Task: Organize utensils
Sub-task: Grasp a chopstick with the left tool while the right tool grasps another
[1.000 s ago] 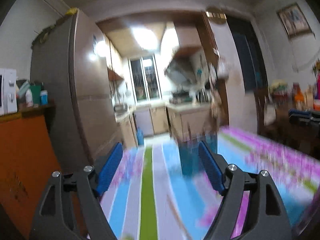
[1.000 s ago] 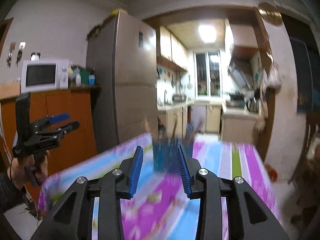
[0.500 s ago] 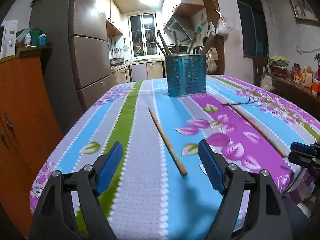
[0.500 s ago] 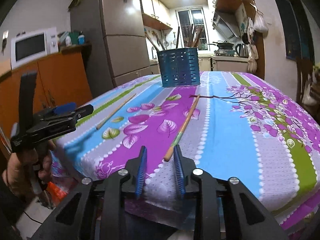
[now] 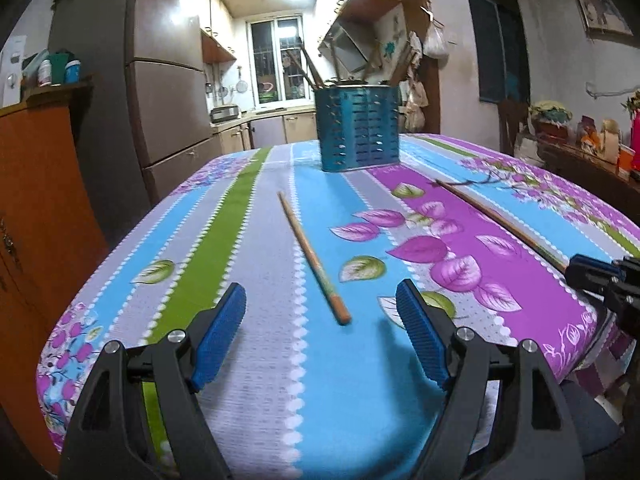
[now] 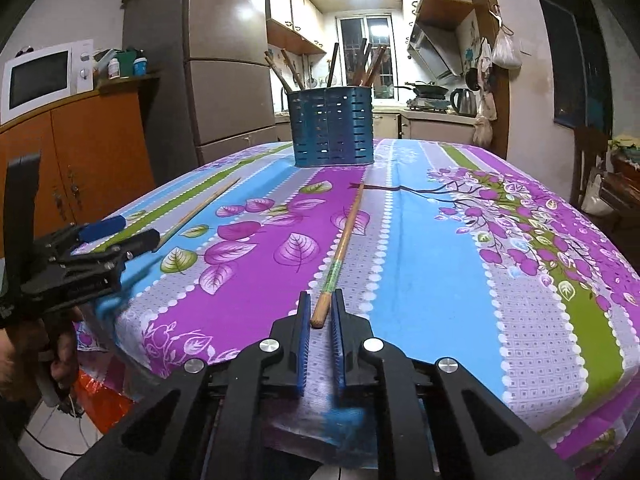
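Observation:
A blue slotted utensil holder (image 5: pixel 359 127) with several wooden sticks in it stands at the far end of the floral tablecloth; it also shows in the right wrist view (image 6: pixel 333 127). One wooden chopstick (image 5: pixel 312 250) lies ahead of my open, empty left gripper (image 5: pixel 321 300), its near end between the fingertips' line. A second chopstick (image 6: pixel 340 252) lies lengthwise; its near end sits between the narrowly parted blue pads of my right gripper (image 6: pixel 320 306), not clamped. The second chopstick (image 5: pixel 496 218) and right gripper (image 5: pixel 592 276) show at the right of the left wrist view.
The table's near edge (image 6: pixel 280 364) is just under my right gripper. An orange cabinet (image 6: pixel 92 148) with a microwave (image 6: pixel 40 78) and a tall fridge (image 6: pixel 228 64) stand to the left. A side shelf with bottles (image 5: pixel 592 148) is at the right.
Both grippers swung down from facing the kitchen to the table, then moved forward. My right gripper has narrowed and come up around the near end of its chopstick.

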Available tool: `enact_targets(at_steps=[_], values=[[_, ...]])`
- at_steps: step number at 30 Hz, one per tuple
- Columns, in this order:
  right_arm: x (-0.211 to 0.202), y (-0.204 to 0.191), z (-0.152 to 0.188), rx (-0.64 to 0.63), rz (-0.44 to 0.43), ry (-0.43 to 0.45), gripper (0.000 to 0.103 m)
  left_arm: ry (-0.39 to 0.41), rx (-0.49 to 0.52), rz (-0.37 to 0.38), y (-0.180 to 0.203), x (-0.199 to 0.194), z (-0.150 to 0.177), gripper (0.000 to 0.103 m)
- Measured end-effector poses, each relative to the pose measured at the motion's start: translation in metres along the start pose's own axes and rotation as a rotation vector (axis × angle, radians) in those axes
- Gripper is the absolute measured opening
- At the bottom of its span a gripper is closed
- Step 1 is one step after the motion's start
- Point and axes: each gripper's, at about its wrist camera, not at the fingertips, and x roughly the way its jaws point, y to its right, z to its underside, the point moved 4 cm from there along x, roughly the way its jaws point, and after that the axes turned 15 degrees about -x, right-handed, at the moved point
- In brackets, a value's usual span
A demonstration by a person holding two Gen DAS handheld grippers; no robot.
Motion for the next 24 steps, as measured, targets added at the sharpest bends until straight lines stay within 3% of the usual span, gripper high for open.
enact_targets(at_steps=[3, 5, 10, 24], values=[[0.0, 0.001, 0.001, 0.003, -0.008, 0.01, 0.012, 0.0, 0.008, 0.002, 0.005, 0.001, 0.003, 0.074], [0.0, 0.001, 0.002, 0.003, -0.012, 0.017, 0.012, -0.008, 0.009, 0.004, 0.007, 0.003, 0.006, 0.067], [0.001, 0.001, 0.001, -0.013, -0.011, 0.026, 0.012, -0.03, 0.003, 0.014, 0.01, 0.009, 0.011, 0.035], [0.003, -0.005, -0.001, -0.045, 0.022, 0.038, 0.012, 0.022, -0.041, 0.021, 0.012, 0.01, 0.014, 0.03]])
